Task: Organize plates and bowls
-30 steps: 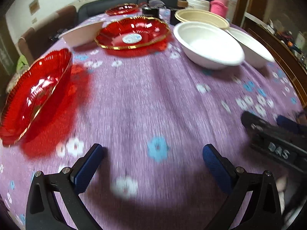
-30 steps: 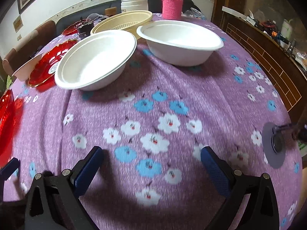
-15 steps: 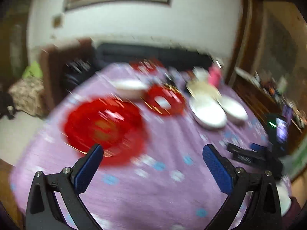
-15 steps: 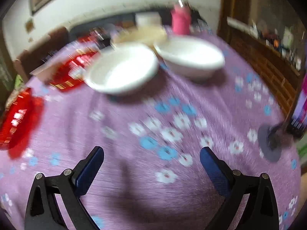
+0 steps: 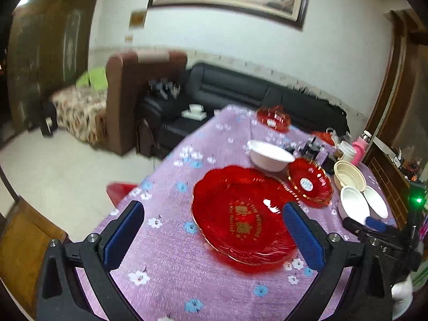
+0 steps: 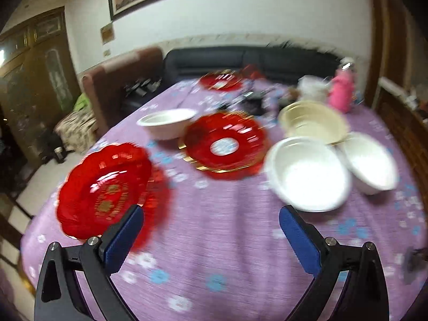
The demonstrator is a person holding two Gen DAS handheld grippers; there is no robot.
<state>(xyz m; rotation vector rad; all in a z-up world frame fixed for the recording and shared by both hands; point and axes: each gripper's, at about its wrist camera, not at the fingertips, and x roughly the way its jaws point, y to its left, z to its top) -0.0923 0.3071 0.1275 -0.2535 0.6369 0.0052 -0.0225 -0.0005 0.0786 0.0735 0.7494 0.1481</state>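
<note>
Two hand-held grippers, left (image 5: 212,236) and right (image 6: 211,236), both spread wide and empty above the table (image 6: 227,254). Large red plate (image 5: 242,214): glossy, scalloped, gilt-lettered, nearest the left one. Smaller red plate (image 6: 224,144) mid-table; white bowls (image 6: 307,174), smooth, probably plastic, at right. Best approach: pinch the plate's thin rim squarely, lift level, then stack like with like.

gold lettering "THE WEDDING" on large red plate (image 5: 242,214), other marks unreadable
</note>
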